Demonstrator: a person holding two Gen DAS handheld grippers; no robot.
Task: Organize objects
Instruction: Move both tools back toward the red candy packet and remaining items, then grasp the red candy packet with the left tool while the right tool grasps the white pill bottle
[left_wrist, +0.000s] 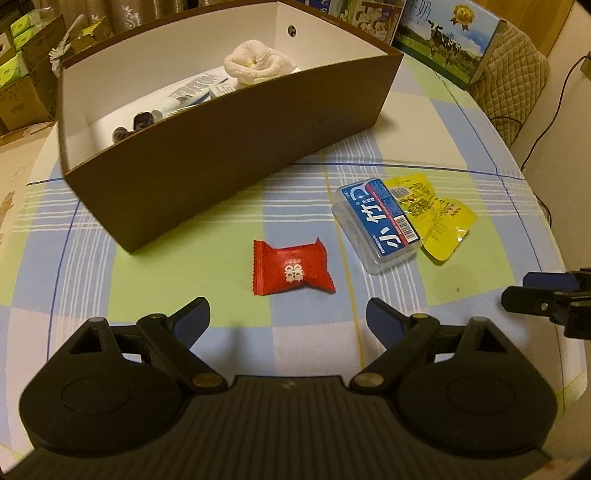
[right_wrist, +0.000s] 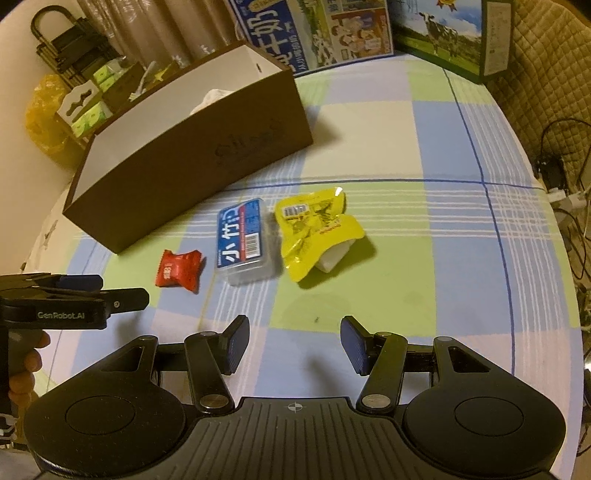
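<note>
Left gripper fingers wide, empty; red candy just ahead. Right gripper fingers wide, empty.

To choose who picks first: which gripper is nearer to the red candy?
Left. The left gripper is open just before the red candy; the right gripper, also open, faces the yellow packet.

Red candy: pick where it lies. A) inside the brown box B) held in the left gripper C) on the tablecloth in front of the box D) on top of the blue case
C: the red candy lies on the tablecloth, in front of the brown box, apart from the blue case and ahead of the open left gripper.
</note>
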